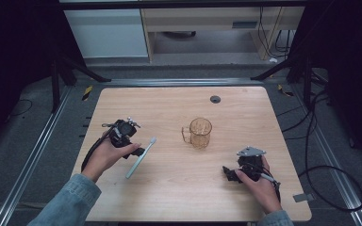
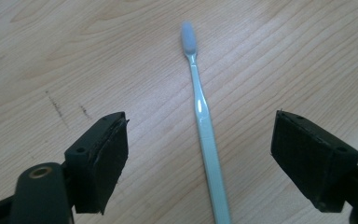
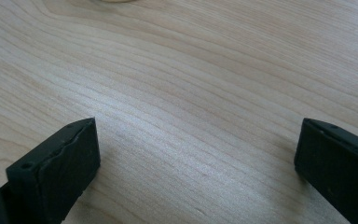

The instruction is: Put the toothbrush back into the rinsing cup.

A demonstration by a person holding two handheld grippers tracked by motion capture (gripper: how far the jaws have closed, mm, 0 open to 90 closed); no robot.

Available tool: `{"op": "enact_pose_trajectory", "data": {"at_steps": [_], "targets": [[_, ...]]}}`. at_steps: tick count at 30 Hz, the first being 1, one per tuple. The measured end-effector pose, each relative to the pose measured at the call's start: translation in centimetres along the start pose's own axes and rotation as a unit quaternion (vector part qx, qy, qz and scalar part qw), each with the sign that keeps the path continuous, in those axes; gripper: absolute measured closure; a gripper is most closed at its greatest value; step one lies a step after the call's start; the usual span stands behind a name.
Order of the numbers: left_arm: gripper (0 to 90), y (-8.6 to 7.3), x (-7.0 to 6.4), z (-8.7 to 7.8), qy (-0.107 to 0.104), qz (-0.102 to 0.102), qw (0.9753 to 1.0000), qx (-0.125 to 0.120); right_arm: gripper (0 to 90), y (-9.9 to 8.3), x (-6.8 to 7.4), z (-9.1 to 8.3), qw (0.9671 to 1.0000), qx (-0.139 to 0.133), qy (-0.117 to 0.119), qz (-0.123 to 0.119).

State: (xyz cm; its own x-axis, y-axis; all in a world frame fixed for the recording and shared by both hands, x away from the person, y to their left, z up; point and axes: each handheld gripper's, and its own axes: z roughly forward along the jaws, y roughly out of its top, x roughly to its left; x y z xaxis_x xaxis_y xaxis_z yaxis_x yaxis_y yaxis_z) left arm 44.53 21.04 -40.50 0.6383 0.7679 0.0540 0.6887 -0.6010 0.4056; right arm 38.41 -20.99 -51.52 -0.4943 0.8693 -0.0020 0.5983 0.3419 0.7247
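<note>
A pale blue toothbrush lies flat on the wooden table, head pointing away from me. In the left gripper view the toothbrush runs between my left gripper's wide-apart jaws, which hover above its handle without touching it. My left gripper is open, held over the brush's handle. A clear amber mug with a handle stands upright at the table's middle. My right gripper rests low at the front right, open over bare wood, jaws pointing left.
A small dark round cap sits in the table near its far edge. Black cables trail off the right side. Dark frame legs and a pale cabinet stand beyond the table.
</note>
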Motion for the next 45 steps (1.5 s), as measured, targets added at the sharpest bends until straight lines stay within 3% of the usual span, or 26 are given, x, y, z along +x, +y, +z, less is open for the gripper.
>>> {"op": "enact_pose_trajectory", "data": {"at_steps": [15,26,37,45], "targets": [[23.5,1.3,-1.3,1.7,-0.007,0.012,0.9995,0.029,0.4,0.0,0.1,0.0,1.0000,0.000,-0.005,0.005],[39.9,1.8,-1.3,3.4,-0.016,0.015,0.9978,0.062,0.4,0.0,0.1,0.0,1.0000,0.001,-0.005,0.005],[51.3,2.2,-0.7,5.4,-0.020,0.003,0.9945,0.102,0.4,0.0,0.1,0.0,1.0000,0.001,-0.006,0.004],[58.6,2.2,-0.4,5.9,-0.022,-0.013,0.9931,0.115,0.4,0.0,0.1,0.0,1.0000,0.001,-0.005,0.005]]}}
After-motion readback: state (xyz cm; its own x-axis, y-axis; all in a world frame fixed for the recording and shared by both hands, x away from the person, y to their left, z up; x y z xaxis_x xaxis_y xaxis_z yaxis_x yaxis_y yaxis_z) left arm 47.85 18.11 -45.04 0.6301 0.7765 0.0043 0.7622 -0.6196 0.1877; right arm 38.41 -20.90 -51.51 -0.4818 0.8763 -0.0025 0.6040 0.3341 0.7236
